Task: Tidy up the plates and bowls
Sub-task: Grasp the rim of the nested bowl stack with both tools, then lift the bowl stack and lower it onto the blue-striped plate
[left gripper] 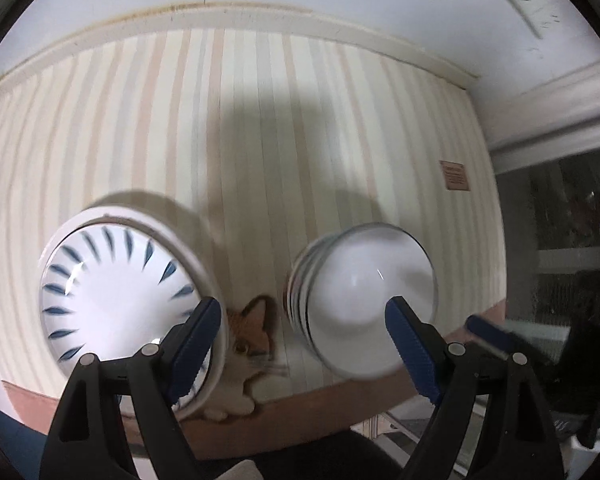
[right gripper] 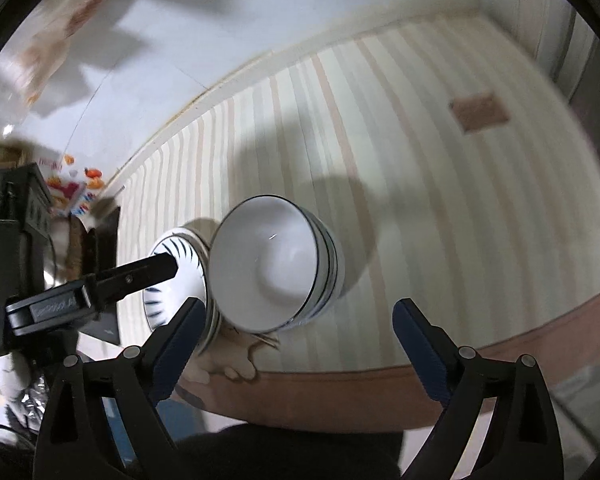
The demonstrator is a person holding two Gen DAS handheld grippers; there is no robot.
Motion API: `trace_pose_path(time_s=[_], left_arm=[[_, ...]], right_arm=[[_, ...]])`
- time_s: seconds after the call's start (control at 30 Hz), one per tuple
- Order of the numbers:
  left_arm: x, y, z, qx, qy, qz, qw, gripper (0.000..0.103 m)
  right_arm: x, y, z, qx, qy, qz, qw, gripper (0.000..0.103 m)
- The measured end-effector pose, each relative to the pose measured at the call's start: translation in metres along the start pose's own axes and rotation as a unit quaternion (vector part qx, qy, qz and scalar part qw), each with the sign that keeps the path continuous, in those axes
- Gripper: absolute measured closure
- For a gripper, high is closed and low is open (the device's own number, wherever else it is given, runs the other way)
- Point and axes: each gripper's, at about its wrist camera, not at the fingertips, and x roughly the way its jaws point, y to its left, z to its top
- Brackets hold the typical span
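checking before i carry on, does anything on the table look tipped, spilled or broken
Nothing stands out. The stack of plates with blue dashes and the stack of striped bowls both sit upright, side by side on the striped tablecloth, with no spill or chips visible. The bowls are motion-blurred in the left wrist view, so fine cracks can't be ruled out.

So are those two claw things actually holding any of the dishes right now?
No. The left gripper and right gripper are open and empty; bowls and plates sit on the table.

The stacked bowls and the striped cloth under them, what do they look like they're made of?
Stacked bowls: probably glazed ceramic or porcelain; glossy white with a sharp light glint inside and thin dark rim lines. Melamine can't be excluded.
Striped cloth: looks like matte woven fabric or a soft vinyl cover; no shine, pale beige stripes, brown border at the edge.
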Motion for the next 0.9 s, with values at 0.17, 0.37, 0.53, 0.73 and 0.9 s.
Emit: trace_pose_path(time_s=[0.17,0.37,0.53,0.73,0.9], left_arm=[[0.044,0.001,0.022,-0.005,0.047,-0.011,0.9988,0.019],[0.083,-0.002,0.031,0.010,0.092,-0.034,0.9951,0.025],[0.099,-0.002,0.029,0.015,0.106,-0.064,0.9922,0.045],[0.093,-0.003,0.024,0.022,0.081,-0.062,0.9946,0.049],[0.088,-0.002,0.022,0.009,0.074,-0.053,0.9958,0.049]], right_arm=[[0.054,-0.034,0.007,0.040,0.033,0.052,0.997,0.006],[0.104,-0.047,0.010,0.042,0.074,0.098,0.992,0.006],[0.123,-0.045,0.017,0.034,0.083,0.106,0.990,0.011],[0.134,-0.039,0.023,0.028,0.086,0.104,0.990,0.039],[0.137,-0.034,0.023,0.027,0.091,0.102,0.990,0.039]])
